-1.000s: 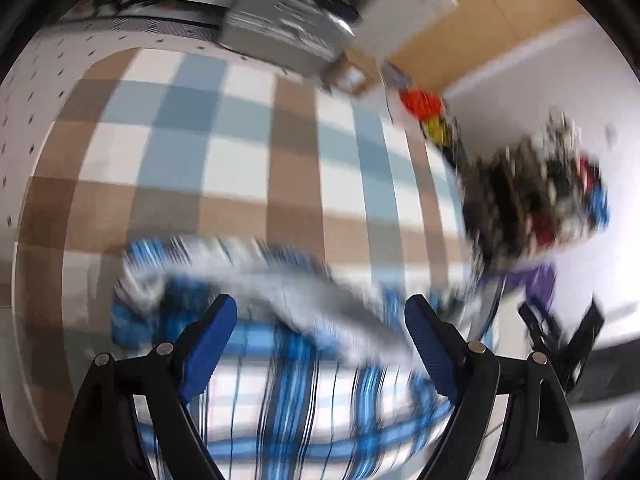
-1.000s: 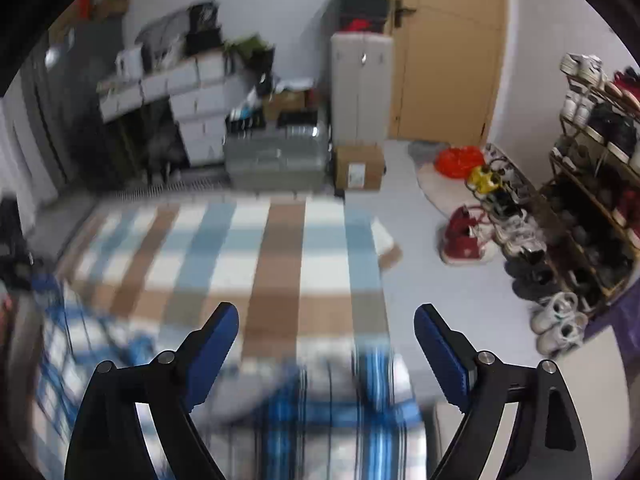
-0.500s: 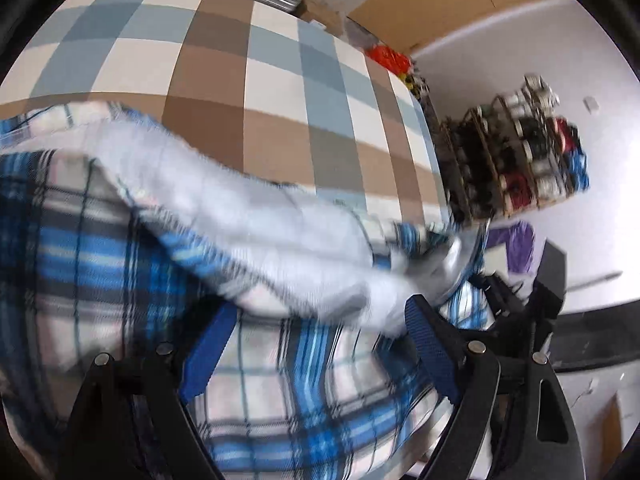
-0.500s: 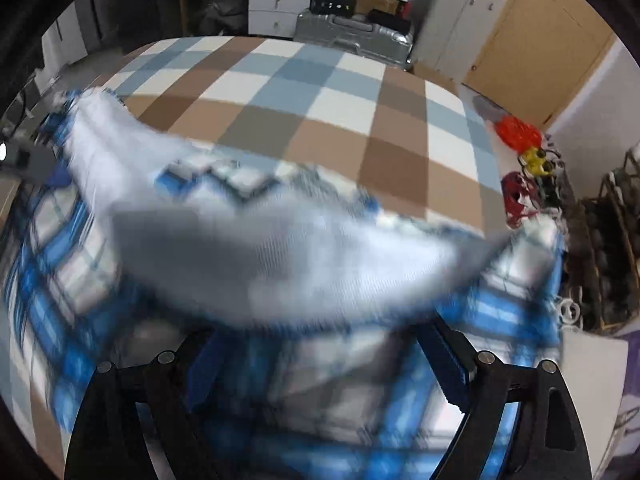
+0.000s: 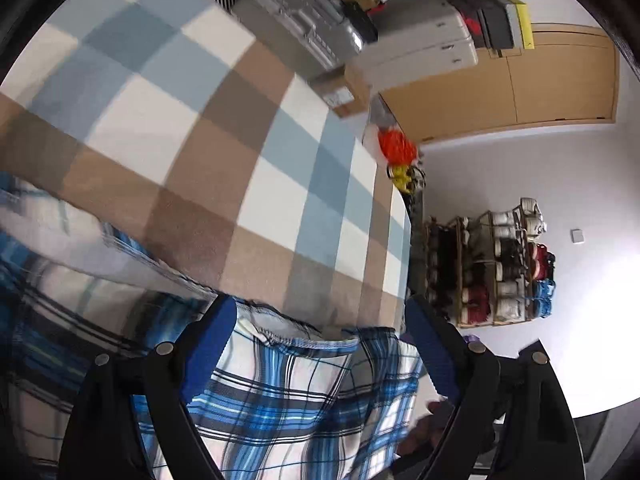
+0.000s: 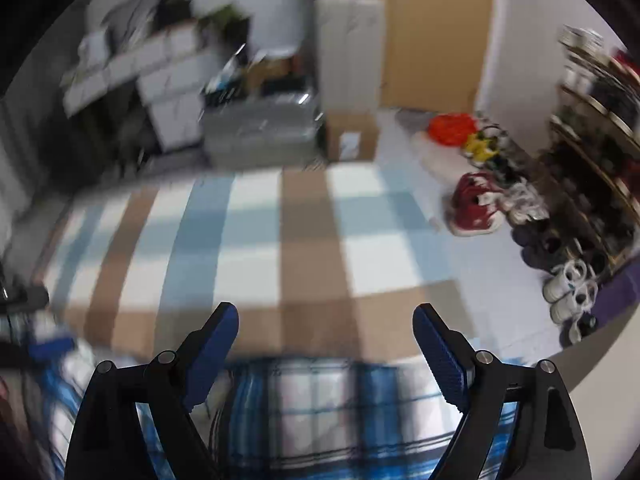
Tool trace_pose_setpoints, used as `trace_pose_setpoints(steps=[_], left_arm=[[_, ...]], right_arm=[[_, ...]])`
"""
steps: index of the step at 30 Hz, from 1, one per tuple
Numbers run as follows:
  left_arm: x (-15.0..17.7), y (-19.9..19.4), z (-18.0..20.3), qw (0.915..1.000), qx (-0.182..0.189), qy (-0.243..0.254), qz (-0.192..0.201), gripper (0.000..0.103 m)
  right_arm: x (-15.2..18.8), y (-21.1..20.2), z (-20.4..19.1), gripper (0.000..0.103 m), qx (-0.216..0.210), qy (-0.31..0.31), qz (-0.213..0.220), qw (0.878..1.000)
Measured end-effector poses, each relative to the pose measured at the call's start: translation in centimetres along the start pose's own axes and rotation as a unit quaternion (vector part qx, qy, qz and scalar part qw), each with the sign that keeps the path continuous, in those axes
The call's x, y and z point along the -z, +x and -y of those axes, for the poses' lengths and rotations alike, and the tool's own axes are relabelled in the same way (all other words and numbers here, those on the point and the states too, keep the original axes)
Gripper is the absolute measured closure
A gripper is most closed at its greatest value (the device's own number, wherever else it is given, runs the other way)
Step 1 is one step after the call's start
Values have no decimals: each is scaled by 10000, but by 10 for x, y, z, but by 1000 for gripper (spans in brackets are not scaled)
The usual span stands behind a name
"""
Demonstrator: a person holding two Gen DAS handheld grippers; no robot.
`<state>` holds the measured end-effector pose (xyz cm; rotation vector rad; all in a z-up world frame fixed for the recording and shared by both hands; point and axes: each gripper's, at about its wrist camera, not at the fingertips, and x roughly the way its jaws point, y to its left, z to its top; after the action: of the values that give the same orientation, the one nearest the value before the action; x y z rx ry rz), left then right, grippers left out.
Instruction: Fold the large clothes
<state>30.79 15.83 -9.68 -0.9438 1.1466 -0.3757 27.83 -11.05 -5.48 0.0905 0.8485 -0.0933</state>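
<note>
Since half a second ago the shirt [image 5: 280, 396] has dropped onto the blanket [image 5: 240, 184], lying at six o'clock under both wide-open, empty grippers, left [image 5: 316, 340] and right [image 6: 326, 344].

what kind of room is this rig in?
Likely a lived-in home room, perhaps by the entrance: a wooden door, a loaded shoe rack against the wall, and a checked blanket spread as the work surface under a blue plaid garment.
</note>
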Motion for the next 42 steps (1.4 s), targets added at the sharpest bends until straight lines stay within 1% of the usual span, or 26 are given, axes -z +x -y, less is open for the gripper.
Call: trace_pose_setpoints(steps=[2, 5, 9, 11, 12, 13, 15, 16, 18, 19, 20, 23, 24, 26, 27, 29, 30, 31, 33, 34, 35, 36, 37, 38, 40, 42], left_arm=[[3, -9, 4, 9991, -228, 342, 39, 20], [16, -25, 2, 9952, -540, 811, -59, 20], [44, -40, -12, 9849, -1042, 1349, -289, 20], [60, -41, -20, 9807, -1154, 1528, -398, 20], [68, -42, -27, 9789, -1250, 1552, -459, 20], [74, -41, -35, 9794, -1268, 1474, -541, 20], [82, -42, -51, 9860, -1013, 1164, -630, 20], [85, -45, -59, 9896, -901, 963, -578, 20], [88, -52, -73, 9937, -738, 648, -545, 20], [89, -57, -79, 9952, -657, 550, -471, 20], [89, -60, -81, 9959, -618, 518, -419, 20], [91, -72, -90, 9976, -475, 432, -273, 20], [91, -75, -90, 9971, -561, 467, -236, 20], [92, -81, -90, 9943, -915, 534, -112, 20], [92, -84, -91, 9939, -968, 525, -84, 20], [93, -95, -96, 9947, -930, 437, -17, 20], [94, -100, -96, 9952, -897, 393, 30, 20], [96, -104, -96, 9960, -811, 376, 36, 20], [104, -105, -97, 9966, -697, 436, -56, 20], [107, -105, -96, 9959, -747, 504, -91, 20], [110, -102, -96, 9943, -869, 598, -118, 20], [113, -100, -99, 9916, -1080, 699, -152, 20], [115, -98, -103, 9896, -1205, 769, -143, 20], [116, -96, -106, 9894, -1210, 788, -132, 20], [120, -101, -111, 9909, -1081, 797, 25, 20], [122, -105, -115, 9913, -1057, 784, 79, 20]], right_arm=[[0, -10, 14, 13, -101, 30, -43, 9999], [10, -26, 28, 13, -30, -187, -179, 9997], [46, -49, 40, 13, -294, -501, -614, 9964], [70, -56, 37, 13, -501, -760, -860, 9921], [85, -59, 33, 12, -531, -925, -934, 9899], [100, -59, 30, 12, -460, -1147, -1020, 9871], [127, -52, 25, 12, -259, -1558, -1273, 9792], [140, -44, 26, 12, -163, -1623, -1469, 9756], [155, -33, 37, 12, -269, -1334, -1818, 9739], [159, -32, 44, 10, -325, -1059, -1832, 9768], [161, -35, 47, 10, -322, -926, -1787, 9790], [169, -39, 48, 8, -119, -1069, -1877, 9763], [172, -41, 49, 7, -67, -1115, -1889, 9756], [176, -45, 56, 7, -13, -1006, -1963, 9754], [177, -46, 58, 7, 34, -993, -2022, 9743], [178, -52, 60, 7, 201, -991, -2125, 9719], [178, -59, 60, 8, 304, -971, -2078, 9729], [176, -69, 59, 8, 226, -904, -1934, 9767], [169, -87, 51, 7, -107, -794, -1631, 9833], [164, -95, 45, 7, -223, -764, -1486, 9857], [157, -103, 34, 7, -320, -771, -1305, 9879], [153, -106, 25, 7, -347, -841, -1240, 9881], [149, -107, 11, 7, -330, -1011, -1201, 9871], [147, -106, -4, 7, -256, -1234, -1166, 9851], [145, -97, -29, 7, -150, -1642, -1156, 9795], [151, -82, -44, 7, -10, -1852, -1324, 9737]])
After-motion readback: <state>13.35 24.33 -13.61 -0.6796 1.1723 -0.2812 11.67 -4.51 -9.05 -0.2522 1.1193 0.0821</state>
